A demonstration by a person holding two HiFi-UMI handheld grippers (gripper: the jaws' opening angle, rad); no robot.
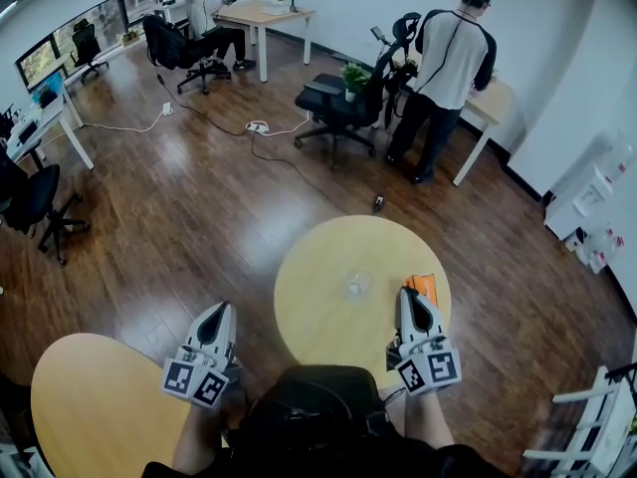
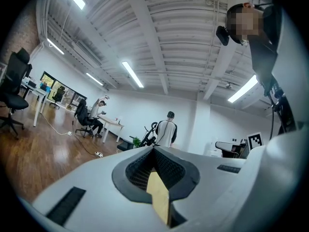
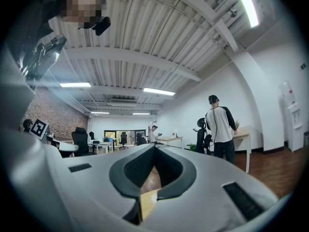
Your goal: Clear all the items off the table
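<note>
Two things are left on the round pale wooden table (image 1: 318,267): a small clear glassy object (image 1: 356,285) near its middle and a flat-looking orange piece (image 1: 425,287) close to the right-hand rim. The right gripper (image 1: 410,297) hangs just over that rim with its tip beside the orange piece, partly covering it. Its jaws are pressed together with nothing in them. The left gripper (image 1: 220,312) is held over the dark wooden floor (image 1: 179,227) to the left of the table, well apart from both items, jaws likewise together and empty.

From where I stand, the likely trouble is the orange piece. If the right gripper goes in with closed jaws, it would shove the piece rather than take it – and the rim is close, so it could slide off. The clear object (I cannot tell whether it is a cup or something else) worries me more. It almost vanishes against the tabletop, so a misjudged reach could tip it, and smooth walls may slip from a light pinch.
</note>
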